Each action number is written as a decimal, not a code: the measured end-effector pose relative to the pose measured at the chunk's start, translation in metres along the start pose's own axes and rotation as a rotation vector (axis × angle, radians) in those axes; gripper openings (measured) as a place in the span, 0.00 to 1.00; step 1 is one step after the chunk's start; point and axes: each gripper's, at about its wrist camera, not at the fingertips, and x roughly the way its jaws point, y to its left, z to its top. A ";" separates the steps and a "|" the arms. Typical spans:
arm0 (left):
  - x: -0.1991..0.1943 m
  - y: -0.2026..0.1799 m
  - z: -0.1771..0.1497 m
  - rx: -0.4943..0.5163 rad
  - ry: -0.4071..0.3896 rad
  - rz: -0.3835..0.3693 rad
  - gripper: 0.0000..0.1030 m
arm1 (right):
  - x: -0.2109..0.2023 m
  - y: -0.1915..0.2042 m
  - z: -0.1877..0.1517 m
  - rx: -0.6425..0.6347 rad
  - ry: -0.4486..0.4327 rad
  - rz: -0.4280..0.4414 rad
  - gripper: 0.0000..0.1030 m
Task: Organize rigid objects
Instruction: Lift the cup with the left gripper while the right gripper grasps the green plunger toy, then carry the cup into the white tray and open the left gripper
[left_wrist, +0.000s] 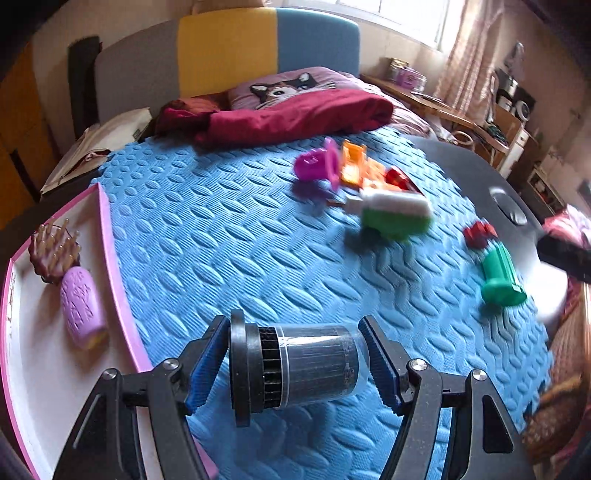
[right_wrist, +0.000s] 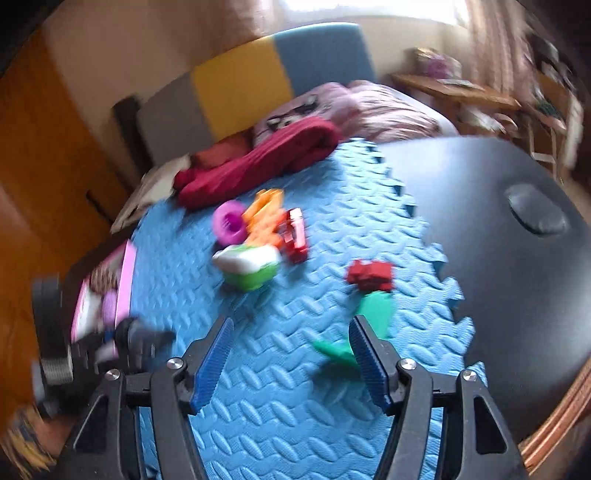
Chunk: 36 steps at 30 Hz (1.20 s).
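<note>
At the far left a pink-edged tray (left_wrist: 107, 236) lies beside the blue foam mat (left_wrist: 221, 240), and it holds a brown brush (left_wrist: 55, 254) and a lilac roller (left_wrist: 81, 308), which touch each other. Next to it, the left gripper (left_wrist: 293, 365) is clenched on a black canister (left_wrist: 295, 367), which lies sideways between the blue pads: one pad presses the wide lid end and the other the clear bottom end. It seems to hang a little above the mat, close to the tray's edge. I judge the canister to be stiff and rather light; its clear wall looks smooth and may slip, so a grip on the two flat ends is safer than one on the round side. Further right, in the middle of the mat, a magenta cup (left_wrist: 317, 166), orange pieces (left_wrist: 356, 164), a red piece (left_wrist: 399, 179) and a green-and-white toy (left_wrist: 397, 212) lie together in a loose pile. To the right of them a red block (left_wrist: 478, 232) touches a green cylinder (left_wrist: 502, 275), near the border of the mat and the black worktop (left_wrist: 461, 162). The right gripper (right_wrist: 291, 360) is released, with nothing between its pads, and it hovers above the mat just beside that cylinder. The cylinder has ribs on its body, so I would take it across the ribbed middle, not at the flared foot.
</note>
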 end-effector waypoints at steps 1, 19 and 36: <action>-0.002 -0.005 -0.005 0.016 -0.011 0.004 0.69 | 0.002 -0.010 0.003 0.050 0.019 -0.010 0.64; 0.009 -0.015 -0.024 0.033 -0.017 0.012 0.68 | 0.072 -0.009 -0.008 -0.015 0.168 -0.114 0.29; -0.050 -0.003 -0.021 -0.030 -0.149 -0.067 0.67 | 0.075 0.016 -0.019 -0.238 0.119 -0.221 0.31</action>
